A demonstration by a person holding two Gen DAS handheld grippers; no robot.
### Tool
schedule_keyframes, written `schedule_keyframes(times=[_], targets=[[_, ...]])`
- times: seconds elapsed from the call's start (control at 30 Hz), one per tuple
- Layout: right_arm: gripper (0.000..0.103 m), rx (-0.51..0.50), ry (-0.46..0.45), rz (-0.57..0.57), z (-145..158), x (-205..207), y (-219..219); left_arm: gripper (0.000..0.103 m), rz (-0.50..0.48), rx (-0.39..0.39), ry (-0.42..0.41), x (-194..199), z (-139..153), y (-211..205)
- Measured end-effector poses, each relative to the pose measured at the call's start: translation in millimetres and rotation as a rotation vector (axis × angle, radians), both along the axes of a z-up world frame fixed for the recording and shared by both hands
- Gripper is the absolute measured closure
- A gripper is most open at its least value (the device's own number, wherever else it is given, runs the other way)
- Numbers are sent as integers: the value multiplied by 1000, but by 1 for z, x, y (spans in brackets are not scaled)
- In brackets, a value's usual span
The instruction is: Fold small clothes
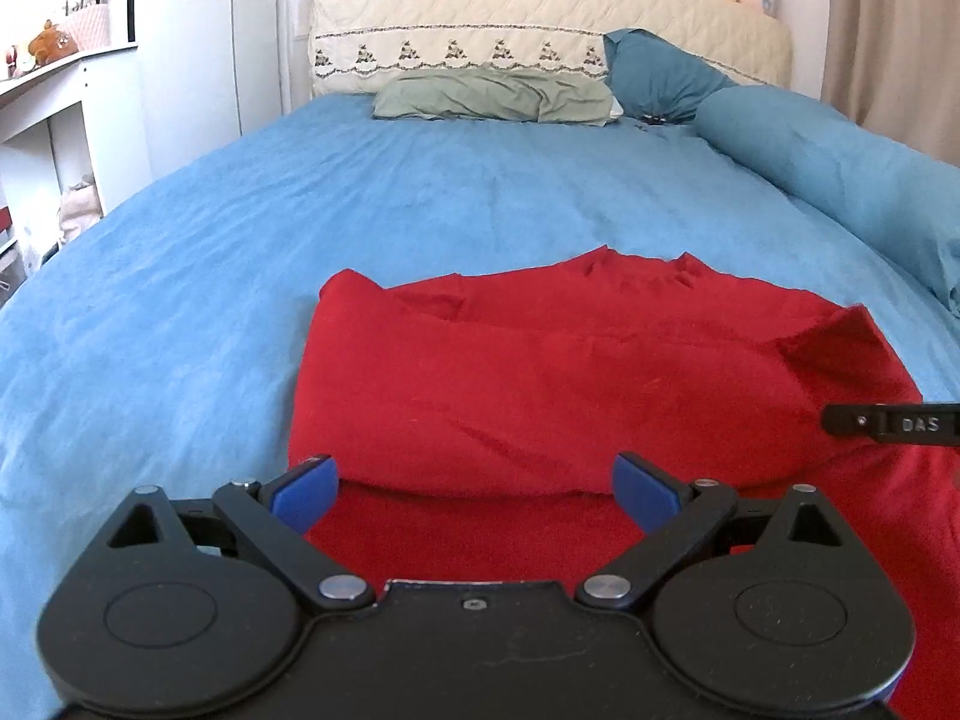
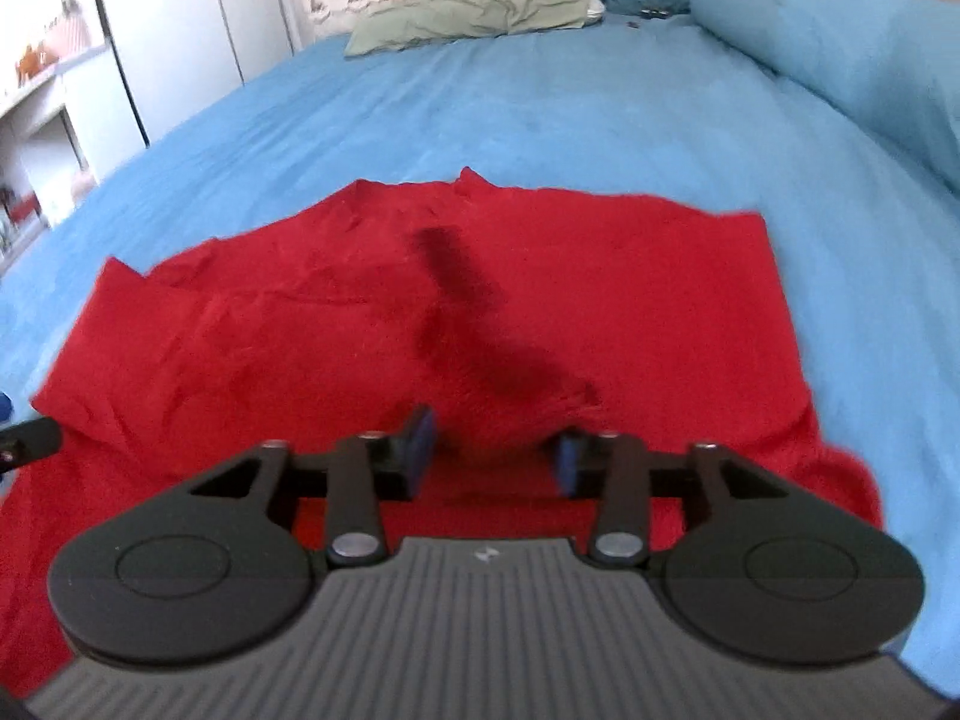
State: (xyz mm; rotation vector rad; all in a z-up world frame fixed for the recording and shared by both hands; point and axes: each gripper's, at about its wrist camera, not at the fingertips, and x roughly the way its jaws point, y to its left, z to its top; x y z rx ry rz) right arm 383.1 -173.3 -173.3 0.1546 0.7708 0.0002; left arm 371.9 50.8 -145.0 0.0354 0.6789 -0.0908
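Observation:
A red garment [image 1: 540,372] lies on the blue bedsheet [image 1: 180,300], its near part doubled over into a fold. My left gripper [image 1: 474,489] is wide open and empty, its blue pads [image 1: 303,489] just above the near folded edge. In the right wrist view the same red garment [image 2: 630,300] spreads ahead. My right gripper [image 2: 495,456] is open, with a raised hump of red cloth between its blue pads [image 2: 423,441]; no grip shows. The tip of the right gripper [image 1: 894,423] shows at the right edge of the left view.
A green pillow [image 1: 492,96] and a dark blue pillow [image 1: 660,75] lie at the quilted headboard [image 1: 540,6]. A rolled blue duvet [image 1: 840,180] runs along the bed's right side. White shelves [image 1: 54,120] stand left of the bed.

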Motion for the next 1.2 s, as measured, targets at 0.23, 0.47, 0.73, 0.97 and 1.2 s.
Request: schedule_keyframes(times=[0.23, 0.47, 0.73, 0.97, 1.2], targets=[[24, 131, -47, -68, 2, -5, -23, 3, 6, 22, 10, 6, -2, 1], [73, 198, 27, -141, 3, 11, -47, 3, 73, 68, 42, 12, -14, 15], [83, 102, -32, -43, 40, 25, -55, 4, 155, 113, 69, 26, -28, 38], [83, -33, -75, -91, 59, 31, -86, 4, 194, 83, 92, 35, -31, 50], [83, -59, 25, -114, 7, 25, -90, 4, 214, 58, 113, 36, -34, 57]])
